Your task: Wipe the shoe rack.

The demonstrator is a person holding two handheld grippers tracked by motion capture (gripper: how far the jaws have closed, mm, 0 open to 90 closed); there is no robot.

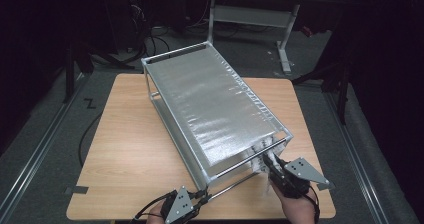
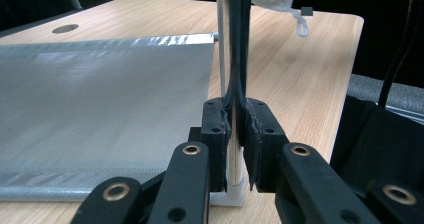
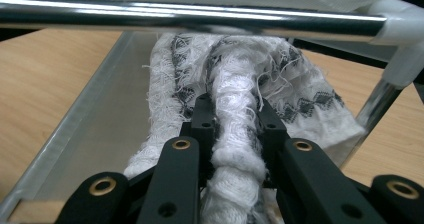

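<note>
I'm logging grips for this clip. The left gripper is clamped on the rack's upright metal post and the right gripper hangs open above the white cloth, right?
Not quite. The left gripper is indeed clamped on the upright metal post of the rack, but the right gripper isn't open above the white cloth: the right gripper view shows its jaws shut on a bunched fold of it, under the chrome bar.

A two-shelf rack [image 1: 210, 104] stands diagonally across the counter [image 1: 130, 149], from its far left corner toward its near right corner, where a cloth [image 1: 260, 154] lies bunched on the lower shelf [image 3: 95, 119].
</note>
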